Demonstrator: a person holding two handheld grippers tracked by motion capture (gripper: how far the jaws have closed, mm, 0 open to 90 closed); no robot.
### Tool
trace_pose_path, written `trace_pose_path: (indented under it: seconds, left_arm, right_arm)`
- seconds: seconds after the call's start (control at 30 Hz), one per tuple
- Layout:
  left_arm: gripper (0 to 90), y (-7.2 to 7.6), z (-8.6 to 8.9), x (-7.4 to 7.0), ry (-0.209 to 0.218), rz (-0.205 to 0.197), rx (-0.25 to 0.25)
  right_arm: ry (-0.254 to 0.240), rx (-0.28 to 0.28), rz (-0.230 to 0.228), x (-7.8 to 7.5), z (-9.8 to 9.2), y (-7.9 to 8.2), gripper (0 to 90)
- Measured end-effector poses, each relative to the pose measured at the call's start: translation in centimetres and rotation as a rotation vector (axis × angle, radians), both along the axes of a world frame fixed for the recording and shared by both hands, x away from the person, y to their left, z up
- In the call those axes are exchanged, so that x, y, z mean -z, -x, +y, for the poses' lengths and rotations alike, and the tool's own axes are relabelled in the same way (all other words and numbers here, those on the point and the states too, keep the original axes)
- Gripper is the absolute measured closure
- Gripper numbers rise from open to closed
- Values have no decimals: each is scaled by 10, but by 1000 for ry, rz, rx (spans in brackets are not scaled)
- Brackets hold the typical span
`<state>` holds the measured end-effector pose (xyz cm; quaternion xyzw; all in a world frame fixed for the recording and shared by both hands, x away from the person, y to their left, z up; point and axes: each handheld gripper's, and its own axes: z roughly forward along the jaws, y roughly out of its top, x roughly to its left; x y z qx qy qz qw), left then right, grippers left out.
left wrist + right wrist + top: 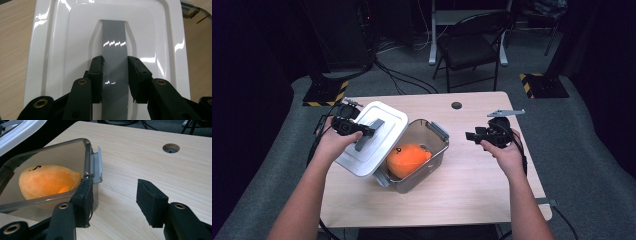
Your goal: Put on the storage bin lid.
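Observation:
My left gripper (362, 131) is shut on the grey handle (371, 132) of a white lid (387, 117). The lid hangs tilted over the left end of a clear box (434, 145). In the left gripper view both pads press the sides of the handle (115, 42) at the middle of the lid (62, 37). An orange plush toy (408, 159) lies inside the box. My right gripper (472, 135) hovers to the right of the box with its jaws apart. In the right gripper view, the gripper (113, 192) has only bare table between its pads, beside the box wall (50, 147) and the toy (47, 180).
The box has grey latches (96, 165) at its ends. A round cable hole (456, 105) sits near the far edge of the wooden table (472, 190). A folding chair (472, 47) and floor cables stand beyond the table.

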<state>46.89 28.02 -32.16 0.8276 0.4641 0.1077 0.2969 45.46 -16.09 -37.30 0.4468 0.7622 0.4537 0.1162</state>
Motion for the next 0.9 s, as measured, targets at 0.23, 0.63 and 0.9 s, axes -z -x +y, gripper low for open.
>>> trace_pose_path:
  seconds: [0.23, 0.63, 0.9]
  left_arm:
    - [664, -4, -18, 3, -10, 16, 53]
    - [664, -9, -48, 8, -7, 24, 106]
    - [664, -8, -57, 9, 2, 27, 116]
  right_arm:
    - [0, 4, -3, 0, -3, 0, 471]
    - [-7, 8, -8, -1, -4, 1, 471]
    - [-16, 15, -10, -2, -7, 1, 471]
